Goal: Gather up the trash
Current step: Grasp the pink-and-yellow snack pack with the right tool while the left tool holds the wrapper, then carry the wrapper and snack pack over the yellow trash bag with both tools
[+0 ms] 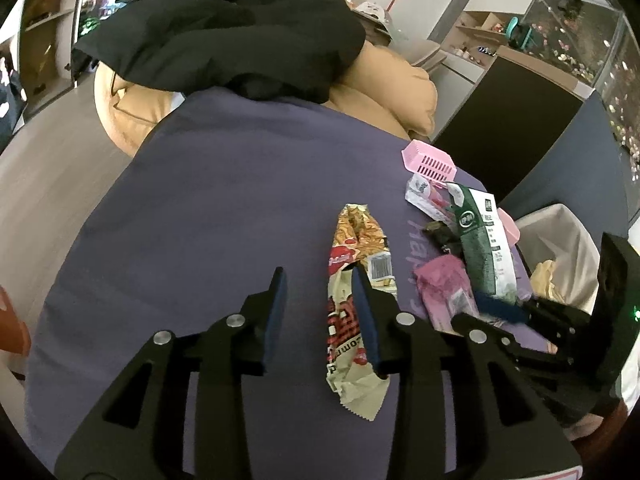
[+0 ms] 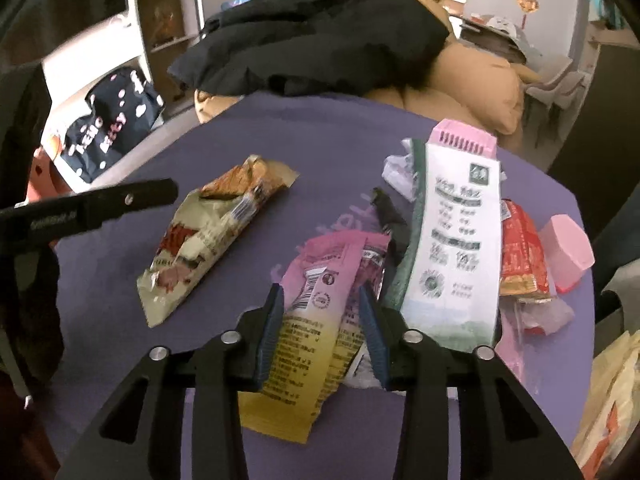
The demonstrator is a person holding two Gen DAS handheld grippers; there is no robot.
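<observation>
barely begun: several wrappers left on counter [image 2: 248,136]. right gripper [image 2: 322,334] pinching pink-yellow wrapper [image 2: 316,308]; left gripper [image 1: 320,316] spread, empty, beside snack wrapper [image 1: 360,276]

Glossy crinkled foil wrappers [image 2: 216,232] lie on matt purple cloth [image 1: 224,184].

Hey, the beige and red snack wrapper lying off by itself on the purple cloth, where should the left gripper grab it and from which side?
Probably the wrapper's middle, across its narrow width, coming down from above. It lies flat and long on the cloth, apart from the other trash, so the long edges are free. The left gripper is open but offset: one finger is over the wrapper, the other over bare cloth. Shift it to straddle the strip.
</observation>
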